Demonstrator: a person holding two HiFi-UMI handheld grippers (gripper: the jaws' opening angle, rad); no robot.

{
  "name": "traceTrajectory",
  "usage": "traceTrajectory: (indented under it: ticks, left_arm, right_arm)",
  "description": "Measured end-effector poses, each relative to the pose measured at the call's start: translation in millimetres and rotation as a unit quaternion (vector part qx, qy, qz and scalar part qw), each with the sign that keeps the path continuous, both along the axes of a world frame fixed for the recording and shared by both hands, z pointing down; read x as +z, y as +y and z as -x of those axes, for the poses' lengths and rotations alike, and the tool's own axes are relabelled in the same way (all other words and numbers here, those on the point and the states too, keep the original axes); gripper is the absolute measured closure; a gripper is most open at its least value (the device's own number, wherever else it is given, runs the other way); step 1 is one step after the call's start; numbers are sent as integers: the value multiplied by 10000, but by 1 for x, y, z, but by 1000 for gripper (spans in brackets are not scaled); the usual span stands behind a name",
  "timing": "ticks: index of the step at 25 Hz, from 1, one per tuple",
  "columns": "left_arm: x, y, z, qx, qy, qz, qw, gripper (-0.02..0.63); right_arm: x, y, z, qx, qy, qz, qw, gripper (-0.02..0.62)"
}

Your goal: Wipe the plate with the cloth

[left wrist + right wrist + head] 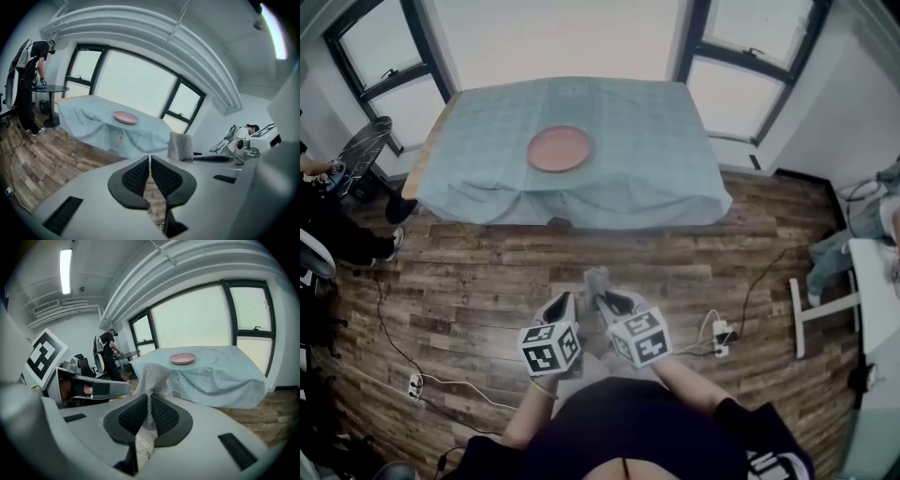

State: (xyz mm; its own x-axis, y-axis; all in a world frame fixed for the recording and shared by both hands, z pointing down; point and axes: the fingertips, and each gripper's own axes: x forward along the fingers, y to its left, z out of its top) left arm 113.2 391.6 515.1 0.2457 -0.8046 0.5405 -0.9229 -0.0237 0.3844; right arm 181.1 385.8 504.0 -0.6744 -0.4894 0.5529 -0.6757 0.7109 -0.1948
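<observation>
Right gripper [149,401] pinches the cloth [153,375], whose lower end is hidden between the pads. Left gripper [149,161] is nearly closed and empty. Plate [560,149] sits on the table [661,141] at twelve o'clock, well apart from both.

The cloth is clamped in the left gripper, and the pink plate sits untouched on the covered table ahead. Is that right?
Wrong gripper. The cloth is clamped in the right gripper, as the right gripper view shows; the left gripper is shut on nothing. The pink plate does sit untouched on the covered table ahead.
</observation>
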Motion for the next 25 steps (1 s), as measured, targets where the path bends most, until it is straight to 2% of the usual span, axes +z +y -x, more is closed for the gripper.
traceTrajectory:
  ticks: [14, 25]
  left_arm:
    - [2, -22, -3, -145, 67, 6, 9999, 577]
    - [3, -53, 10, -249, 166, 14, 9996, 577]
  right_arm:
    - [0, -23, -1, 7, -225, 106, 9997, 563]
    - [-1, -52, 13, -59, -268, 183, 9995, 563]
